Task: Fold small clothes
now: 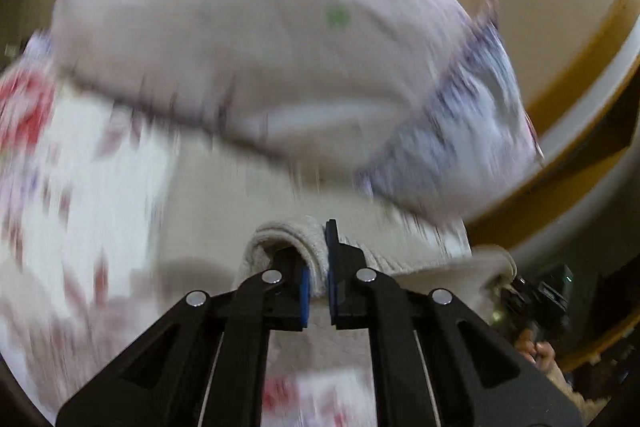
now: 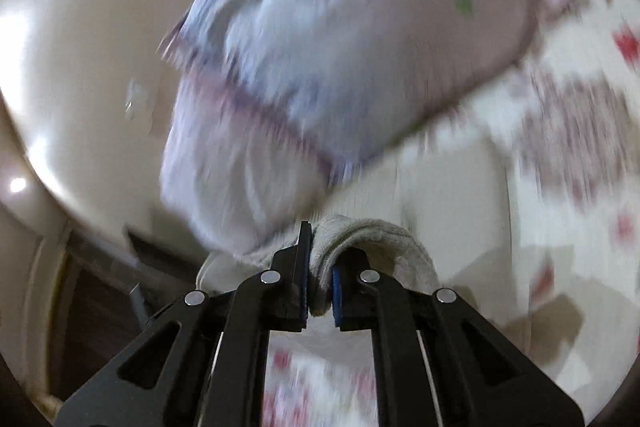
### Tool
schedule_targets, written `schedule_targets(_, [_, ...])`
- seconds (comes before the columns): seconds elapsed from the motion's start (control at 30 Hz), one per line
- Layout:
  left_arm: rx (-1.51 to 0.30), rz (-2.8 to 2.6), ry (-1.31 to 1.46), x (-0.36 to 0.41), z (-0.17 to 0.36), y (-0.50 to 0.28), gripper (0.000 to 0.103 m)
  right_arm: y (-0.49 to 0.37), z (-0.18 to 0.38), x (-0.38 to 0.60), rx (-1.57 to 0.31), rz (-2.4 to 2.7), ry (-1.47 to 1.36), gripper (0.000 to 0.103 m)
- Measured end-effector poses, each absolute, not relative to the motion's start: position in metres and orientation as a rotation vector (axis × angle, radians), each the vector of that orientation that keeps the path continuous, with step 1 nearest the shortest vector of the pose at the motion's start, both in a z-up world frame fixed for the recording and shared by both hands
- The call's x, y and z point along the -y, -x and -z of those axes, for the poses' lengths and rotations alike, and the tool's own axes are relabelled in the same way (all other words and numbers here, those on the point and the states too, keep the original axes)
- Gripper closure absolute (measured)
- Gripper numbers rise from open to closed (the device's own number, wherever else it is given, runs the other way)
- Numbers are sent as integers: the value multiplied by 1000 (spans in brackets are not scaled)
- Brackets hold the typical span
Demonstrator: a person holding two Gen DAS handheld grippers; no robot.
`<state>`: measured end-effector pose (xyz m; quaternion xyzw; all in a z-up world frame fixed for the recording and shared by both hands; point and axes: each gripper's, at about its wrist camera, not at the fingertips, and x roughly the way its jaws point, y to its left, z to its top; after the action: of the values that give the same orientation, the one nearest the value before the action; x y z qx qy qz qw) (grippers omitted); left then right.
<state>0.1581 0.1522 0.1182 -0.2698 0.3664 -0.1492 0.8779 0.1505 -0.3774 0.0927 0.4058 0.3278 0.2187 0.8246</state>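
Printed sheet (image 1: 80,187) below; my left tongs (image 1: 318,291) and right tongs (image 2: 320,287) each clench the cream garment (image 1: 288,243), mid-fold; next I lay it flat.

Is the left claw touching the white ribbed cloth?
Touching. The left wrist view shows the left claw closed on a rolled edge of the white ribbed cloth, pressed between both blue pads.

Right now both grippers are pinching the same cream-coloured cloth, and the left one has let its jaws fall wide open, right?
Not quite. The left gripper is not open: the left wrist view shows its jaws closed on a rolled edge of the cream cloth. The rest holds: the right gripper pinches a fold of what looks like the same cloth, as the right wrist view shows.
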Motion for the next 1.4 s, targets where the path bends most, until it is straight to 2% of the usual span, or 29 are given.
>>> schedule_targets(0.03, [-768, 289, 556, -154, -117, -177, 90, -176, -90, 378, -693, -422, -886, 92])
schedule_targets(0.1, [-857, 160, 538, -160, -97, -213, 63, -206, -72, 377, -764, -330, -901, 66])
schedule_targets(0.13, [-900, 95, 539, -167, -87, -221, 52, -211, -66, 373, -795, -294, -899, 50])
schedule_targets(0.2, [-910, 84, 581, -185, -78, -213, 49, -205, -50, 369, -832, -287, -915, 48])
schedule_targets(0.23, [-906, 94, 601, -193, -73, -206, 39, -198, -45, 368, -839, -297, -892, 40])
schedule_targets(0.27, [-918, 106, 610, -204, -65, -196, 30, -190, -41, 369, -848, -278, -858, 36])
schedule_targets(0.4, [-996, 180, 665, -215, -38, -190, 30, -173, -18, 387, -917, -240, -864, 37])
schedule_targets(0.53, [-1057, 228, 682, -192, -15, -194, 32, -165, -10, 384, -930, -254, -873, 37])
schedule_targets(0.63, [-1031, 216, 672, -177, -10, -197, 32, -166, -12, 374, -937, -285, -873, 36])
schedule_targets(0.67, [-1021, 194, 682, -176, -8, -198, 42, -168, -13, 370, -939, -291, -871, 36])
schedule_targets(0.7, [-1015, 172, 697, -175, -7, -199, 46, -169, -13, 369, -939, -298, -867, 36])
schedule_targets(0.73, [-1007, 150, 712, -174, -6, -201, 74, -169, -14, 368, -939, -302, -865, 36])
schedule_targets(0.77, [-1027, 166, 796, -173, 3, -203, 86, -169, -13, 369, -939, -308, -865, 36])
schedule_targets(0.83, [-1011, 154, 842, -175, -1, -201, 88, -168, -12, 373, -942, -318, -874, 36])
schedule_targets(1.0, [-904, 336, 836, -124, -61, -200, 89, -164, -19, 393, -915, -325, -866, 37])
schedule_targets(1.1, [-850, 549, 819, -46, -107, -211, 90, -165, -29, 408, -882, -317, -845, 37])
schedule_targets(1.2, [-874, 742, 869, 49, -116, -231, 88, -168, -35, 426, -860, -294, -838, 36])
schedule_targets(1.27, [-957, 854, 913, 107, -101, -249, 76, -175, -35, 439, -858, -274, -845, 37])
schedule_targets(1.33, [-1074, 900, 982, 146, -80, -258, 76, -182, -33, 448, -874, -258, -850, 37])
schedule_targets(1.4, [-1043, 890, 988, 139, -80, -252, 69, -189, -30, 462, -896, -261, -893, 34])
